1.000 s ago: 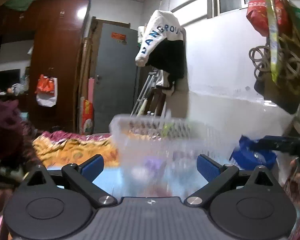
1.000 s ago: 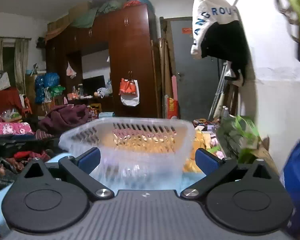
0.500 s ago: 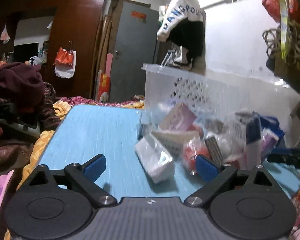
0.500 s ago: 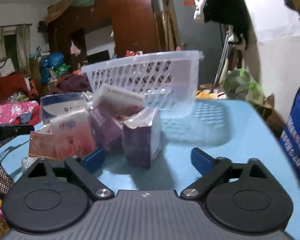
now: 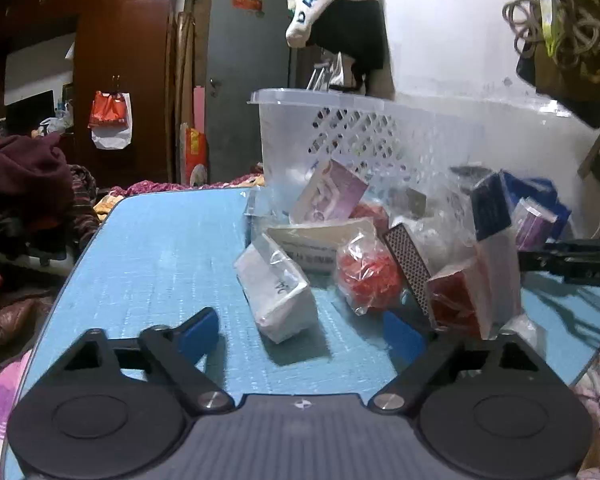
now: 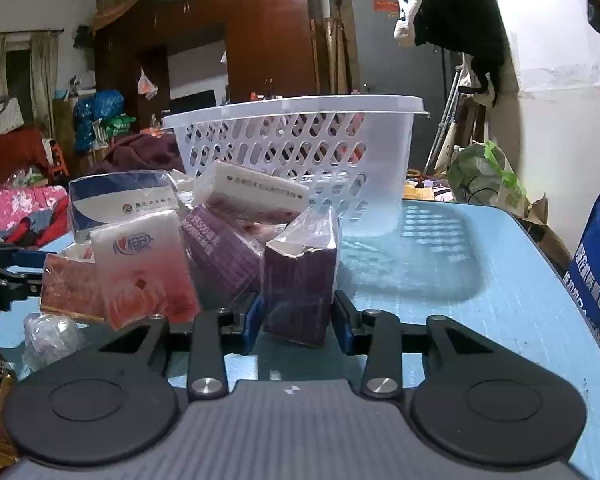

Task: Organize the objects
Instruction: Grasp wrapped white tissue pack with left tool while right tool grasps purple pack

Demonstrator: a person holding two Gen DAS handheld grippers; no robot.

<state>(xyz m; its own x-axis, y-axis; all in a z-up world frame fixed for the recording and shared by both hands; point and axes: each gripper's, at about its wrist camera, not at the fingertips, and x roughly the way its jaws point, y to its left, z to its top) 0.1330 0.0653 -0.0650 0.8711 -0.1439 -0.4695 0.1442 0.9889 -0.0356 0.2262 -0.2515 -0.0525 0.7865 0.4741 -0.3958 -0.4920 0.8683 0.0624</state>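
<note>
The left gripper (image 5: 302, 334) is spread wide, holding nothing, near a white tissue pack (image 5: 278, 292) on the blue table (image 5: 160, 248). The right gripper (image 6: 296, 320) pinches a purple pack (image 6: 300, 276) beside the pile. The white basket (image 6: 300, 148) stands behind. The slippery wrap could slide out, or lifting could knock the leaning packs over.

The right claw (image 6: 294, 322) grips a purple tissue pack (image 6: 300, 280), seemingly resting on the blue surface (image 6: 480, 264). A white basket (image 6: 300, 140) stands beyond, more packs (image 6: 140, 264) left.
</note>
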